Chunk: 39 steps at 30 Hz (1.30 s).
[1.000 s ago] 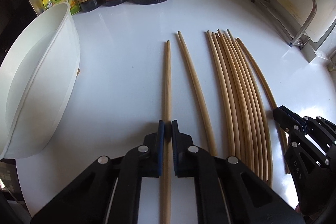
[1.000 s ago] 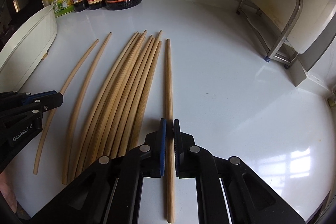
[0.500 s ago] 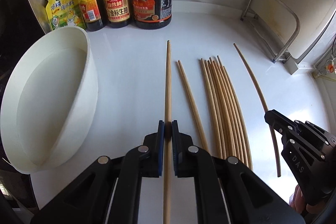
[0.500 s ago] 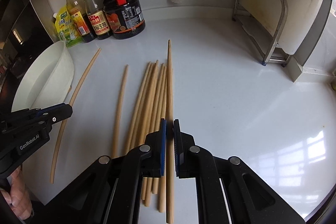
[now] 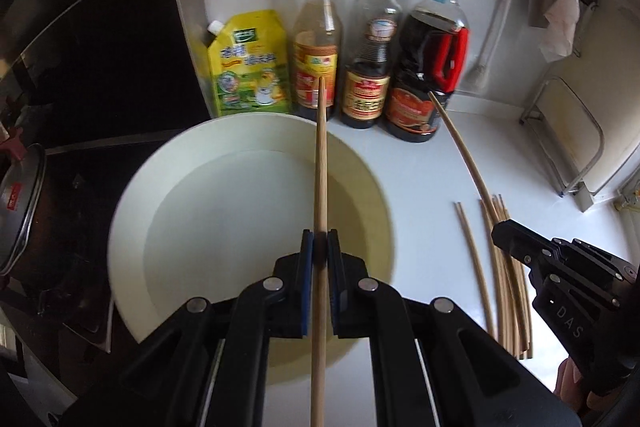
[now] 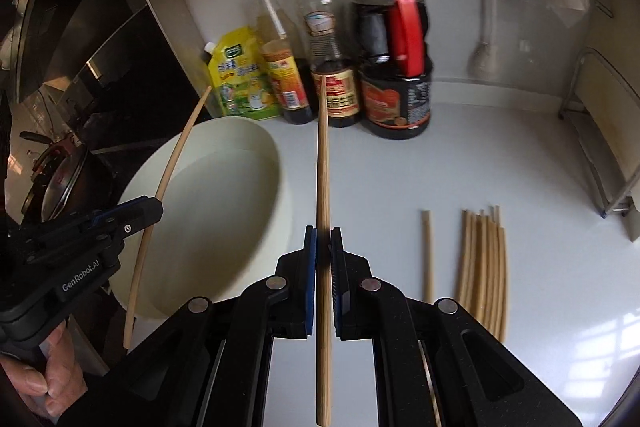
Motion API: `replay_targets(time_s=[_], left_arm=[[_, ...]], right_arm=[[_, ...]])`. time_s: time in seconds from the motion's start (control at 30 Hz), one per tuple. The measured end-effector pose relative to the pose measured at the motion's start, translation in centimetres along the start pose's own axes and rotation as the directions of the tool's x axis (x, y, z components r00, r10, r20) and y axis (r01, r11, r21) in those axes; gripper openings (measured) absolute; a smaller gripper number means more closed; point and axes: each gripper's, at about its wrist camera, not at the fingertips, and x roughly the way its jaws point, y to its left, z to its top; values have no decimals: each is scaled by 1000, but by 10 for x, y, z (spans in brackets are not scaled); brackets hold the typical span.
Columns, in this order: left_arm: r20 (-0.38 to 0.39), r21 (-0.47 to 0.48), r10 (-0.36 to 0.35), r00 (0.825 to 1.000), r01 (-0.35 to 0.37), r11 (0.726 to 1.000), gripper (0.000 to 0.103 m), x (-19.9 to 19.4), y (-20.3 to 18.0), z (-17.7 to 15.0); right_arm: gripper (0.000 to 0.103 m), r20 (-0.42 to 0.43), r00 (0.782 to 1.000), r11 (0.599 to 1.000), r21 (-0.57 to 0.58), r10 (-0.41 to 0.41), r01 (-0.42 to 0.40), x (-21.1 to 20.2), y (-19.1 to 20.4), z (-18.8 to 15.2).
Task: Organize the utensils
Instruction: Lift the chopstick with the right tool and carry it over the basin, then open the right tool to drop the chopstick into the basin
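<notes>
Left wrist view: L gripper (image 5: 320, 247) jaws clamped on long wooden chopstick (image 5: 320, 163) over round white plastic basin (image 5: 132, 195); R gripper (image 6: 323, 247) jaws likewise clamping another wooden chopstick (image 6: 323, 171).

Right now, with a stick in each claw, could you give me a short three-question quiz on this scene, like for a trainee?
1. True or false: the left gripper is shut on a chopstick above the white basin.
2. What does the right gripper hold?
3. Where do the loose chopsticks lie: A in the basin, B on the white counter?

Key: 1 true; 2 a second chopstick; 3 B.
</notes>
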Motion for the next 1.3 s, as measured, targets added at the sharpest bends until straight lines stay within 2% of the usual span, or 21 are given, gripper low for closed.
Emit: replay_targets(time_s=[0.23, 0.47, 0.77, 1.03, 1.17, 1.23, 1.3], left_arm=[[-55, -47, 43, 998, -46, 998, 8, 30, 67, 0], [-108, -49, 29, 994, -34, 998, 8, 65, 96, 2], [-187, -48, -7, 982, -2, 999, 8, 102, 107, 1], [-222, -55, -24, 975, 12, 998, 9, 118, 109, -1], [-198, -68, -16, 980, 3, 998, 36, 114, 115, -1], [-184, -71, -13, 983, 0, 997, 41, 111, 116, 0], [-176, -74, -11, 984, -3, 997, 41, 108, 118, 1]], right_arm=[[7, -78, 996, 997, -56, 40, -44, 54, 64, 17], [7, -173, 983, 996, -61, 54, -66, 107, 98, 23], [7, -266, 964, 999, -37, 12, -23, 144, 101, 17], [7, -296, 955, 999, -37, -4, -8, 155, 100, 12], [9, -287, 958, 1000, -27, -5, -2, 151, 97, 13], [11, -275, 961, 1000, -27, -9, 2, 146, 95, 14], [11, -269, 963, 999, -31, -15, 7, 142, 94, 14]])
